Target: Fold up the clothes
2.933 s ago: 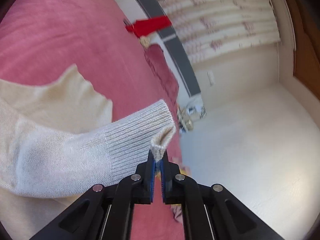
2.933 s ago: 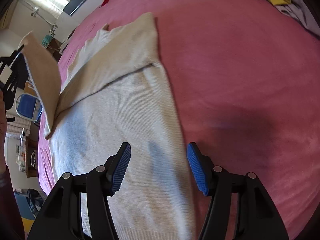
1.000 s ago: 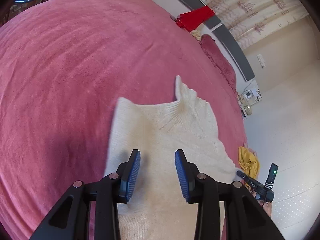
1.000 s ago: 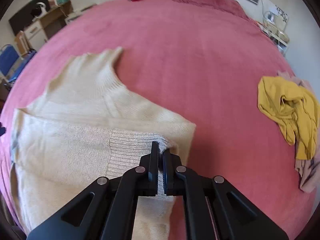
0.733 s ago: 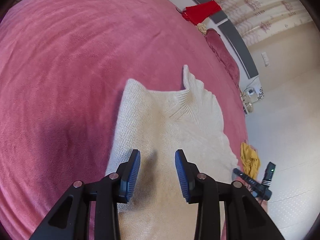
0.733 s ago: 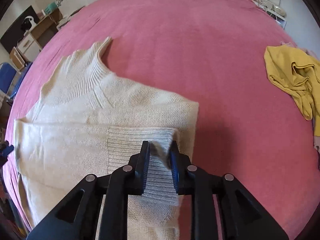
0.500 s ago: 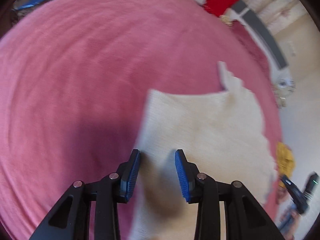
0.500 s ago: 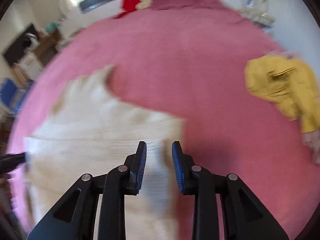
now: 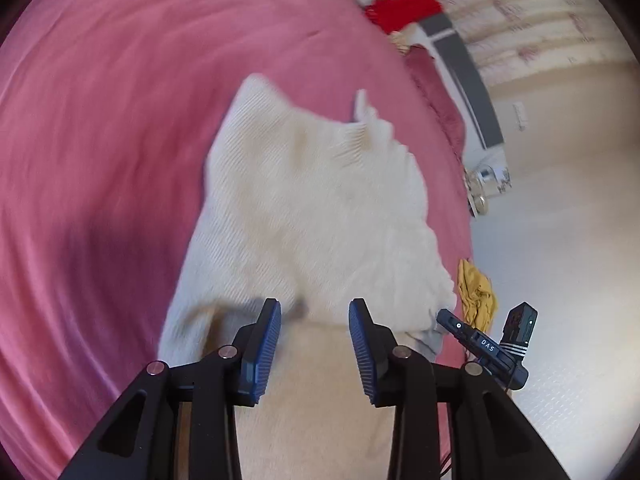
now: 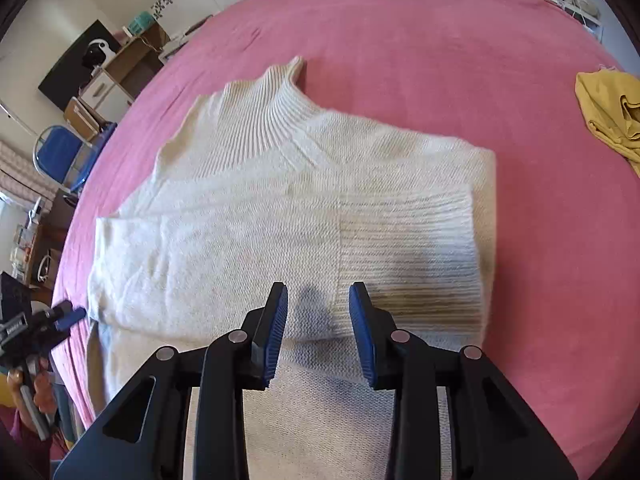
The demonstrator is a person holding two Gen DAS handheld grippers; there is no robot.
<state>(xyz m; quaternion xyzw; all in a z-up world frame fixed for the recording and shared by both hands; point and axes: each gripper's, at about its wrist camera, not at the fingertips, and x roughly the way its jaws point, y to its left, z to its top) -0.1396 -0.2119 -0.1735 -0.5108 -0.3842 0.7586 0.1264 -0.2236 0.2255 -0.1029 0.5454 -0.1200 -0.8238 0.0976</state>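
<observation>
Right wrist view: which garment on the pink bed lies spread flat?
The cream knitted sweater, spread flat below the right gripper; the yellow garment lies crumpled at the bed's edge.

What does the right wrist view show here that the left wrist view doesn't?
Only the right wrist view: the ribbed cuff of the sleeve folded across the sweater, and a blue chair.
Only the left wrist view: patterned curtains.
Both: the cream sweater on the pink bedspread, a yellow garment, and each view's own claw open above the knit.
</observation>
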